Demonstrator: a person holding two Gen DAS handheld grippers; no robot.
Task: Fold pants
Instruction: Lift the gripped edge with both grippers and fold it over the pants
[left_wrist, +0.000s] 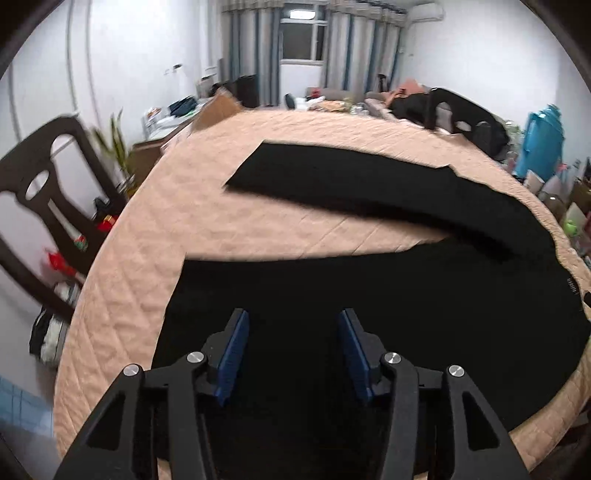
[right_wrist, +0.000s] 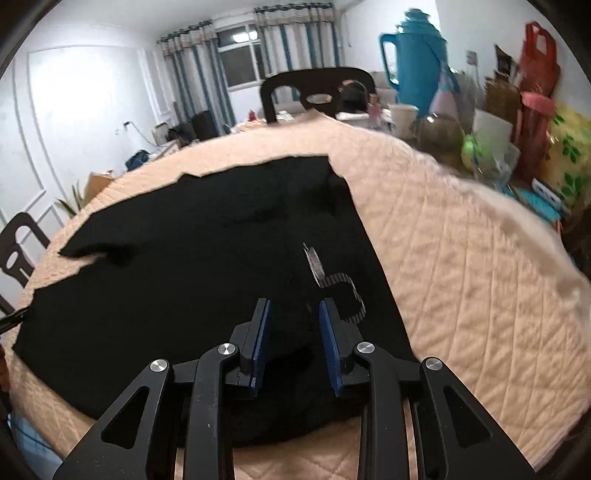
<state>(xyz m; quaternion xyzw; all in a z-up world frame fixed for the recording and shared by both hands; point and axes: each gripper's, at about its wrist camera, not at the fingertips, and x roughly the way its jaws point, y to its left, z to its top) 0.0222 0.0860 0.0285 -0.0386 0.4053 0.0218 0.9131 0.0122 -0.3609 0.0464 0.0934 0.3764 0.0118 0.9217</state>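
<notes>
Black pants (left_wrist: 369, 288) lie spread on a peach quilted cover (left_wrist: 258, 229). In the left wrist view one leg (left_wrist: 332, 181) runs toward the far left, and the other lies under my left gripper (left_wrist: 292, 317), whose blue pads stand apart above the cloth with nothing pinched. In the right wrist view the pants (right_wrist: 203, 266) fill the middle, with a clear tag (right_wrist: 314, 262) and a patterned drawstring (right_wrist: 351, 295) at the waist end. My right gripper (right_wrist: 294, 306) hangs open over that end. A low hump of black cloth sits between its pads, and I see no pinch.
Dark wooden chairs stand at the left (left_wrist: 48, 177) and the far side (right_wrist: 314, 88). A blue thermos jug (right_wrist: 417, 59), a cup, jars and bags crowd the table's right edge. A green plant (left_wrist: 118, 147) stands beyond the left edge. The bare cover (right_wrist: 461, 277) stretches right of the pants.
</notes>
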